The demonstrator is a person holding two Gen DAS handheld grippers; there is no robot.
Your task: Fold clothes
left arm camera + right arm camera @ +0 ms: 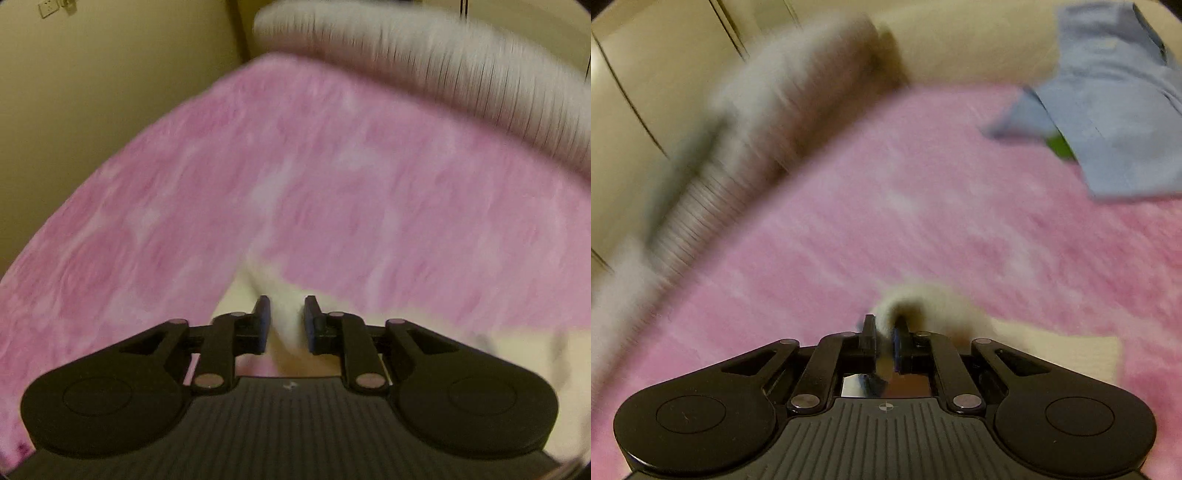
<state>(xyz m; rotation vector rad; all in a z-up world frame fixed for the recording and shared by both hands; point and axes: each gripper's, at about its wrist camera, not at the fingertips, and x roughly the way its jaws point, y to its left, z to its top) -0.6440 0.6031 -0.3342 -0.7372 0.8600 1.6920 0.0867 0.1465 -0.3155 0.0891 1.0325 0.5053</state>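
While both frames are blurring, left tongs (286, 319) are clamping cream garment (291, 332) at lower centre; right tongs (884, 341) are pinching its bunched edge (916, 299) likewise. Garment is lying low on pink bed (332, 166), folding barely beginning. Blue clothing (1115, 110) is waiting upper right, seemingly unfolded.

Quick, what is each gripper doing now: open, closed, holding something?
Left gripper: closed on the cream garment.
Right gripper: closed on a fold of the same cream garment.
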